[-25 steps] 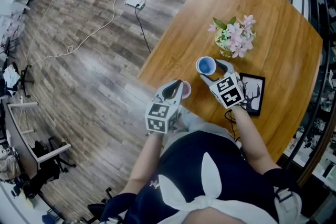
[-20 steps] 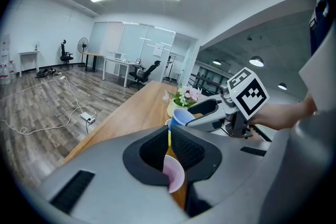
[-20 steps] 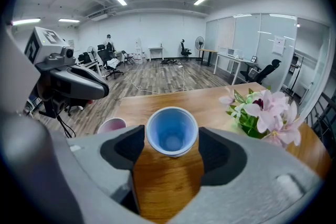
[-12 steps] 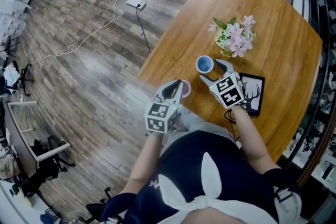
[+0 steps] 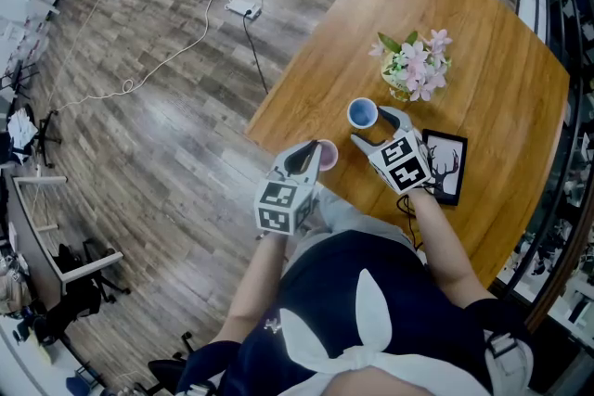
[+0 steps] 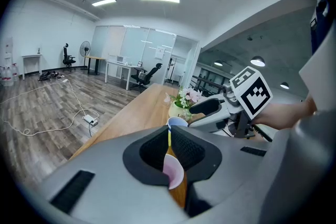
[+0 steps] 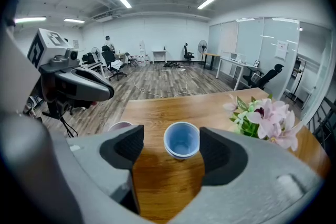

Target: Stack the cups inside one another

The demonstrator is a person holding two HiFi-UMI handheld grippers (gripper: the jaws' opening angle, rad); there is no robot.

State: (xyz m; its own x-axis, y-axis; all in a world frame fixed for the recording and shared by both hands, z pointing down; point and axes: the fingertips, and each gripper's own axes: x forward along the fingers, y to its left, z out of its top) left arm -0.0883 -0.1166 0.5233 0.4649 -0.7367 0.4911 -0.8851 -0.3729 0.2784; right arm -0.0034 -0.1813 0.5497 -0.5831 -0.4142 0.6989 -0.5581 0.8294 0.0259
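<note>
Head view: on the table (image 5: 483, 42), the blue cup (image 5: 363, 114) stands just ahead of the right gripper (image 5: 375, 127); the left gripper (image 5: 312, 153) meets the pink cup (image 5: 329, 156).
Left gripper view: its 2 jaws seemingly pinch the pink cup's wall.
Right gripper view: jaws wide apart, blue cup upright between them, untouched.

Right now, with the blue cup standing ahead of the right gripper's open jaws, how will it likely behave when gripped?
The blue cup looks thin-walled and empty, so it is probably light and apt to flex under a squeeze. It stands upright, untouched by the right gripper; a one-sided nudge might slide or tip it.
</note>
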